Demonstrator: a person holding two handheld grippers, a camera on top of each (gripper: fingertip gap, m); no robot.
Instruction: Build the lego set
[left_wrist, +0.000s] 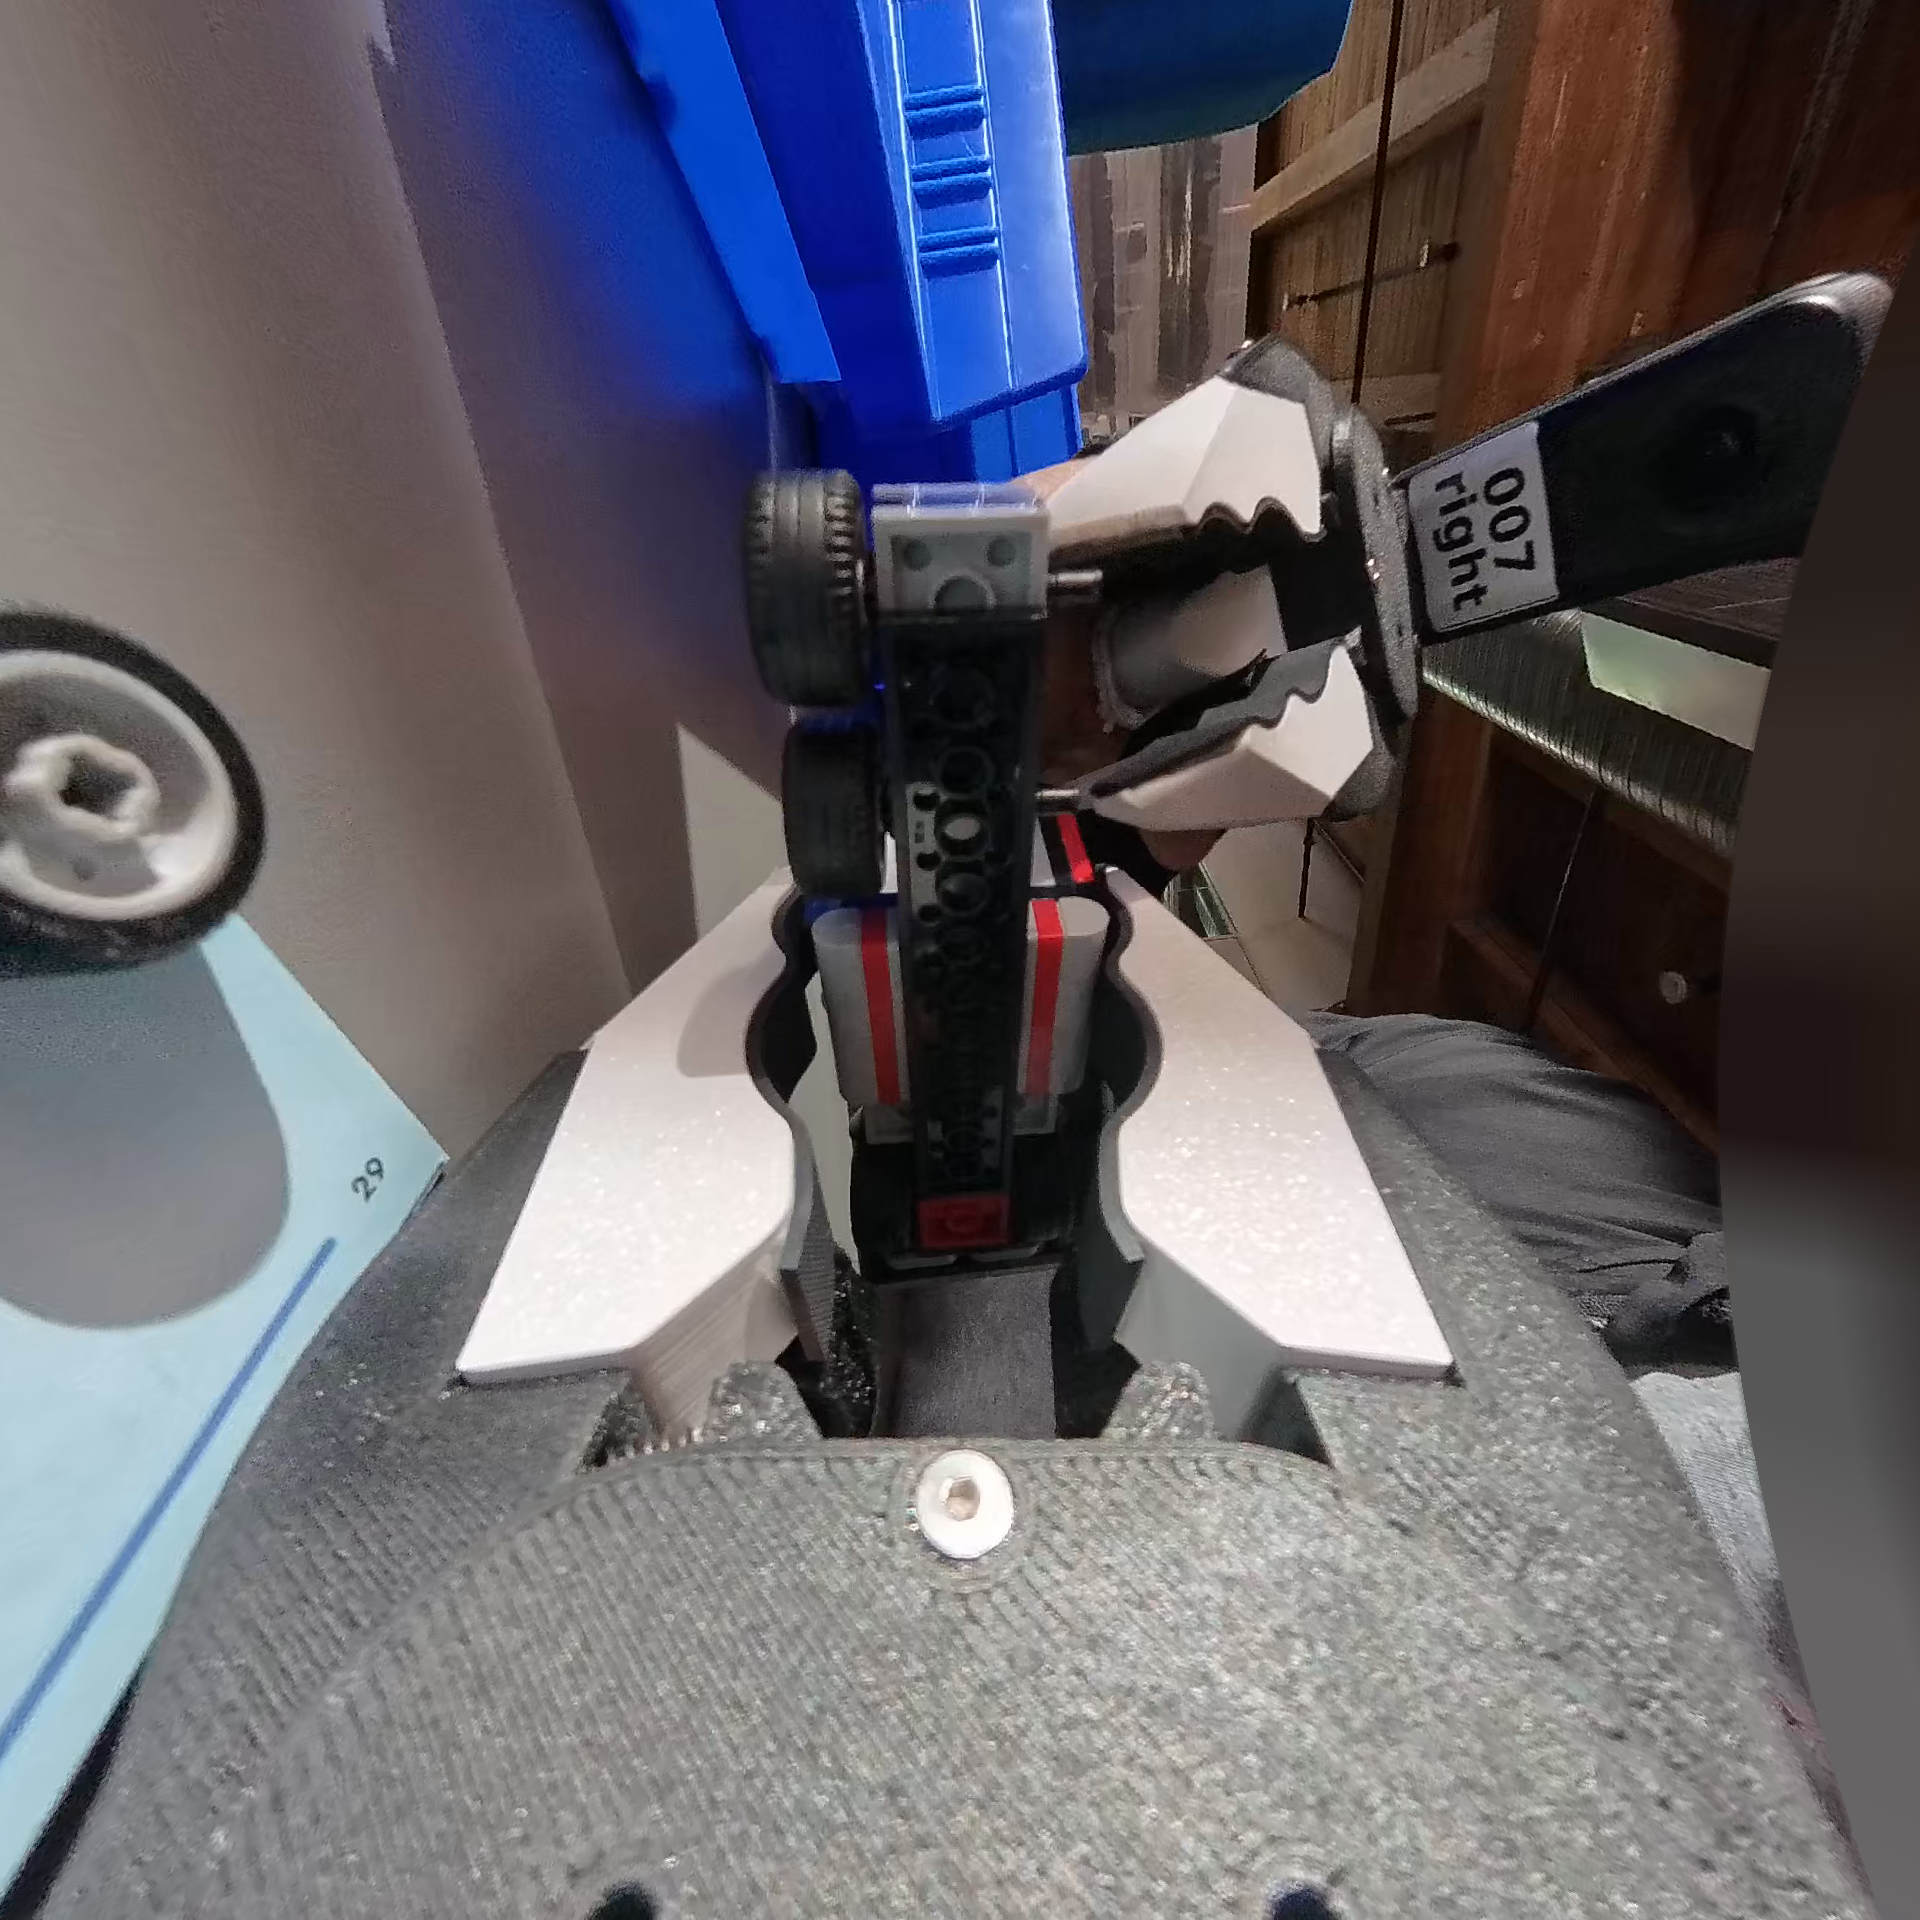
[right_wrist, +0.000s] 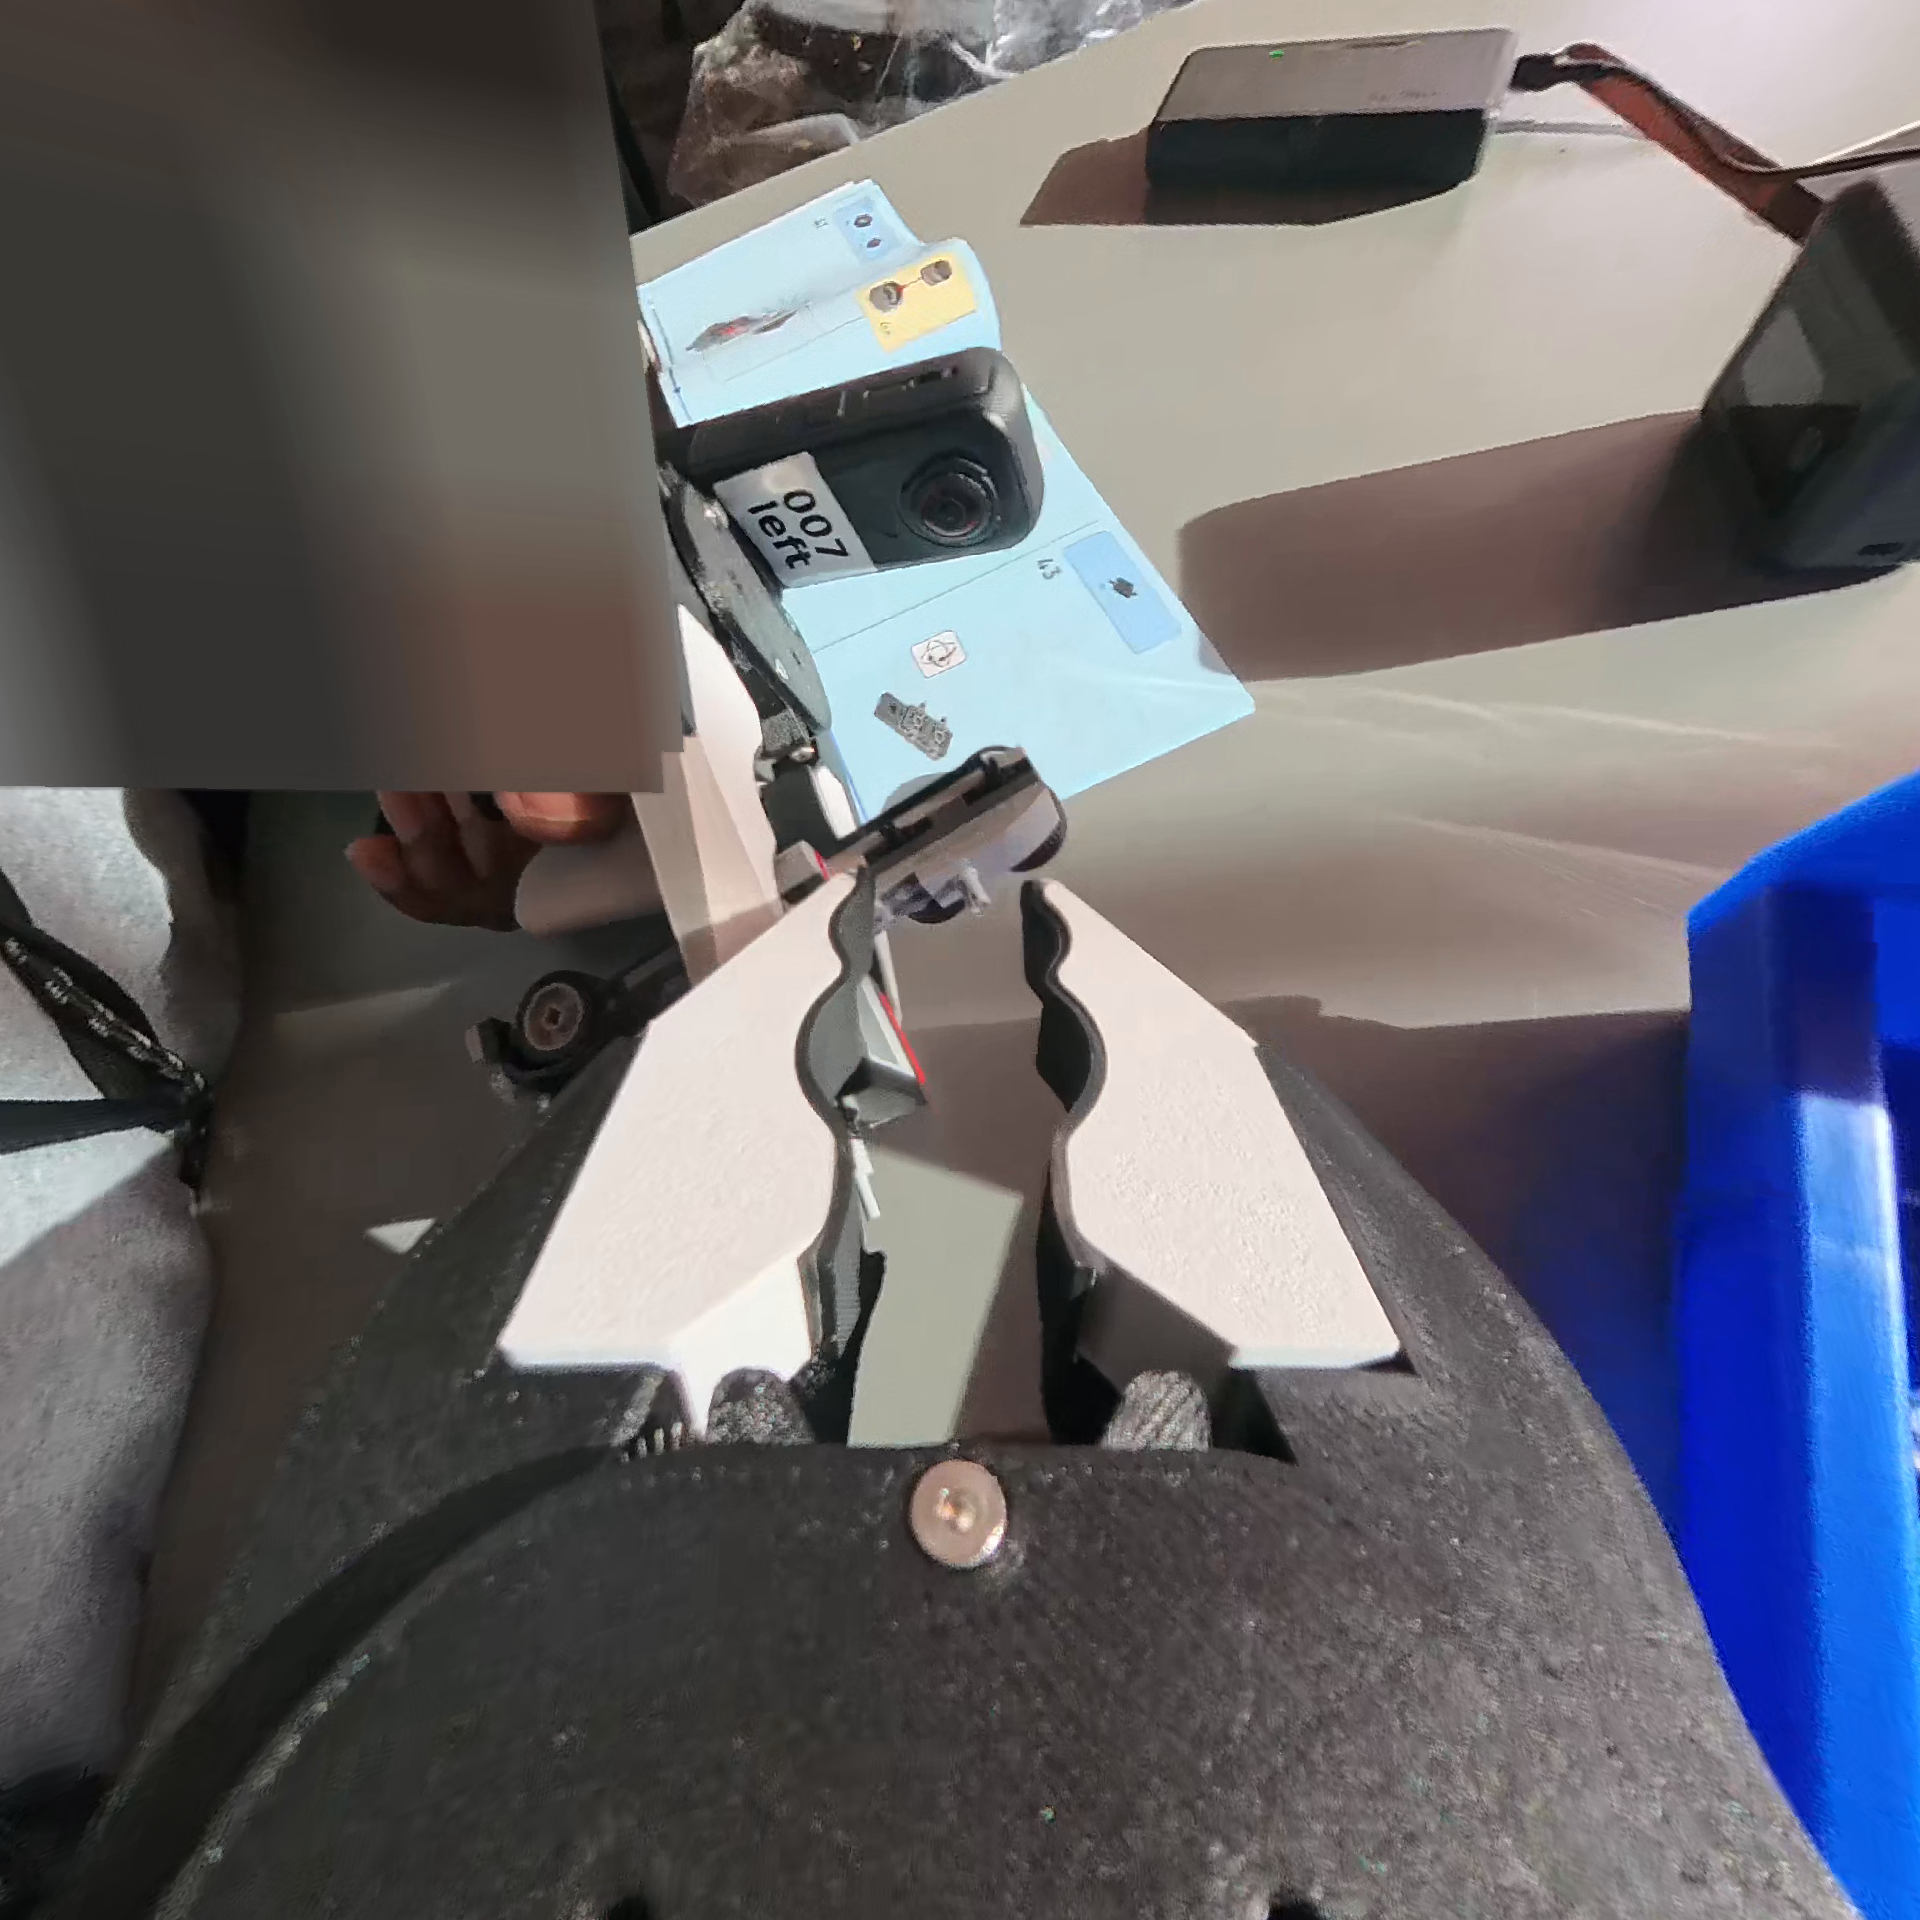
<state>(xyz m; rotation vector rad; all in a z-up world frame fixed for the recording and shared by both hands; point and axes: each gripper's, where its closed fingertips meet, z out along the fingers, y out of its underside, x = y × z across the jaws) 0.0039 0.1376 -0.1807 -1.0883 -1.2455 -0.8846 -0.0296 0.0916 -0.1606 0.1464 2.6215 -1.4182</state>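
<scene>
Left gripper (left_wrist: 951, 1039): jaws clamped on the back half of the lego car (left_wrist: 961, 831), which sits belly-up, so it's basically the vise here.

Car axis: long axis runs straight out along the left jaws, nose pointing away, held up off the tabletop (right_wrist: 1403, 436).

Wheels: two black tyres (left_wrist: 816, 686) already on the car's left flank; the right flank just shows bare axle pins (left_wrist: 1070, 795).

Right gripper (right_wrist: 951, 904): jaws apart, nothing gripped as far as I can tell, tips right at the bare-pin side of the car, coming in crosswise to its long axis.

Key relation: the open side faces the right gripper, so that's the nearer one for whatever goes on those pins.

Loose wheel (left_wrist: 99, 774): grey hub, black tyre, lying off to the left on the tabletop, my guess is it's next.

Surface: pale grey tabletop with the light-blue instruction booklet (right_wrist: 1039, 634) open on it.

Room: blue bin (right_wrist: 1808, 1195) on one side, dark boxes at the far edge.
</scene>
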